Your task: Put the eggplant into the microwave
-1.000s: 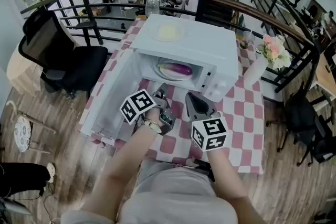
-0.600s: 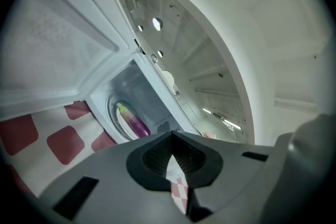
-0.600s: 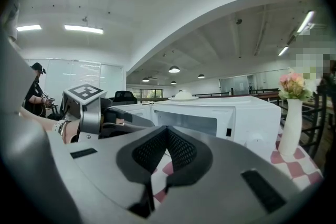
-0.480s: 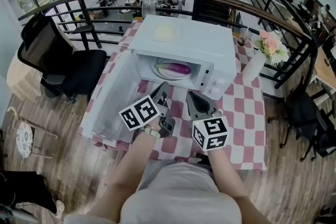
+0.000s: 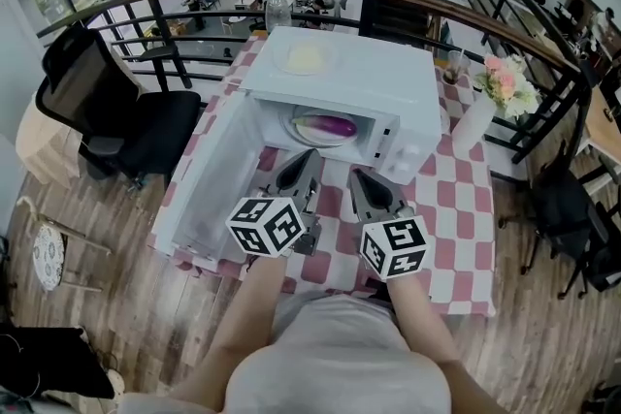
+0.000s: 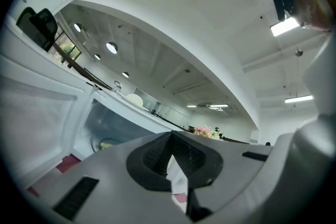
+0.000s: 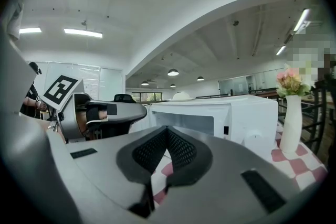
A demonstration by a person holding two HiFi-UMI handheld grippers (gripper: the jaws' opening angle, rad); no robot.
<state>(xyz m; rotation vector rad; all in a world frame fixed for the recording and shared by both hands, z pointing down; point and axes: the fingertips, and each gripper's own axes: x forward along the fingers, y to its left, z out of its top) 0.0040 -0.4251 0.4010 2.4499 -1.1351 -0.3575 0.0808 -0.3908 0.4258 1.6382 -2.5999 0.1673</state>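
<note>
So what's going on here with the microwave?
A person holds two grippers in front of the microwave, whose door stands open to the left. The eggplant already lies on a plate inside. The left gripper and right gripper are both shut and empty, hovering over the checkered table. The door is not yet closed.

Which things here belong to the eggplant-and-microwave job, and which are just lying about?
Job: eggplant, already lying inside; microwave; its open door.
Lying about: plate on top of the microwave; bottle behind it; flower vase; black chair.
</note>
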